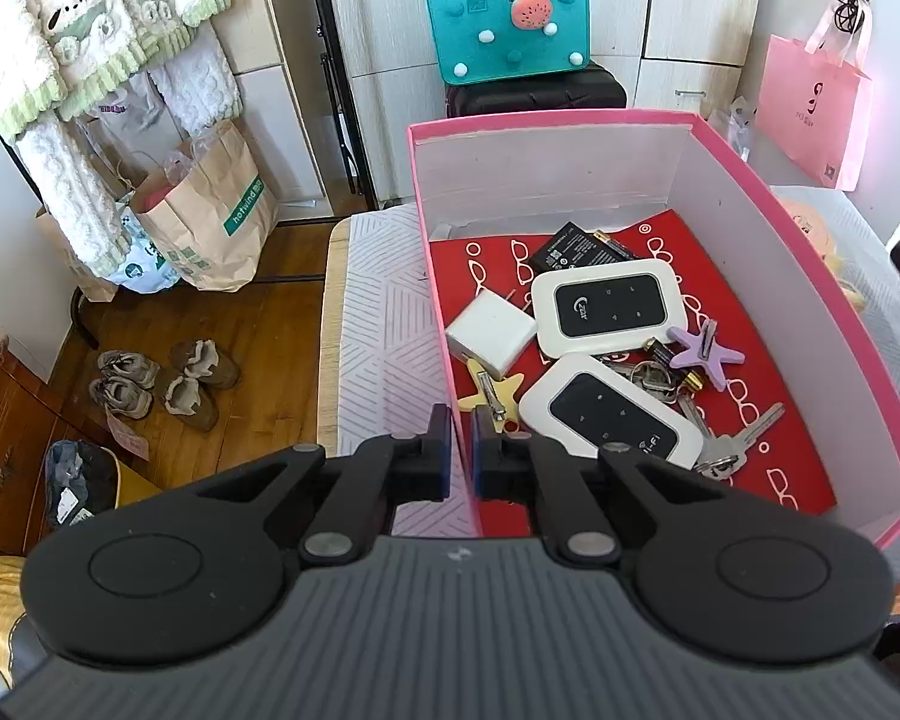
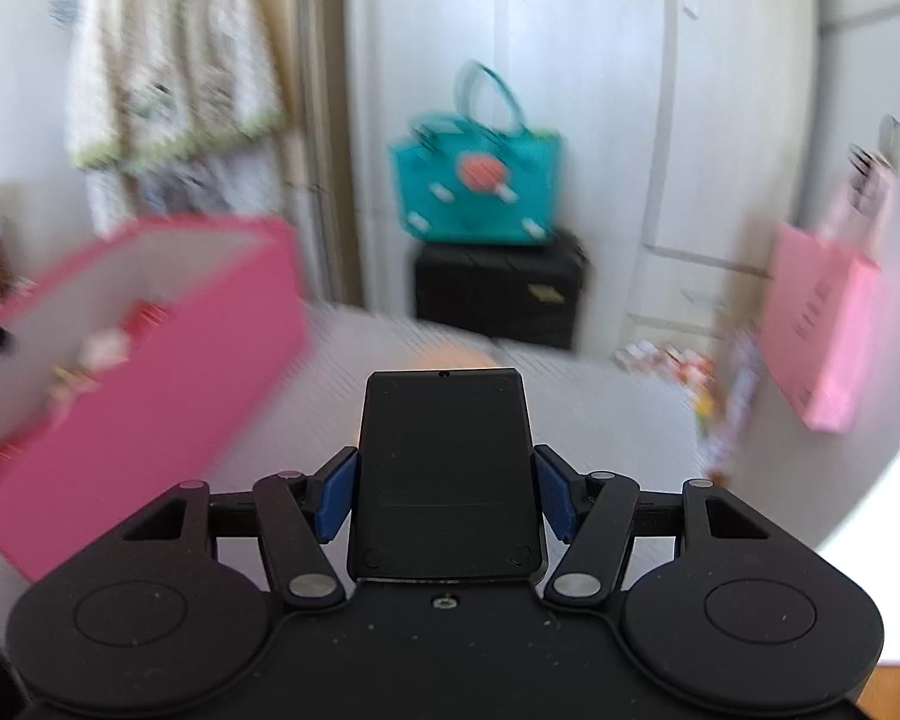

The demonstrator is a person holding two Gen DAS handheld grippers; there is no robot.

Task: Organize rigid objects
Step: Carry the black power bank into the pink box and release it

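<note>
In the left wrist view my left gripper (image 1: 461,456) is shut on the near left wall of a pink box (image 1: 444,312), one pad outside and one inside. The box holds two white pocket routers (image 1: 609,305) (image 1: 609,414), a white charger cube (image 1: 491,333), a black battery pack (image 1: 576,246), keys (image 1: 720,444), a purple star (image 1: 703,351) and a yellow star clip (image 1: 489,393). In the blurred right wrist view my right gripper (image 2: 445,495) is shut on a flat black rectangular device (image 2: 445,468), held above the table to the right of the pink box (image 2: 168,396).
The box stands on a white patterned tablecloth (image 1: 378,324). Behind the table are a teal bag (image 1: 507,24) on a black case (image 1: 537,93) and a pink paper bag (image 1: 810,108). Paper bags (image 1: 210,216) and shoes (image 1: 162,384) lie on the wooden floor at left.
</note>
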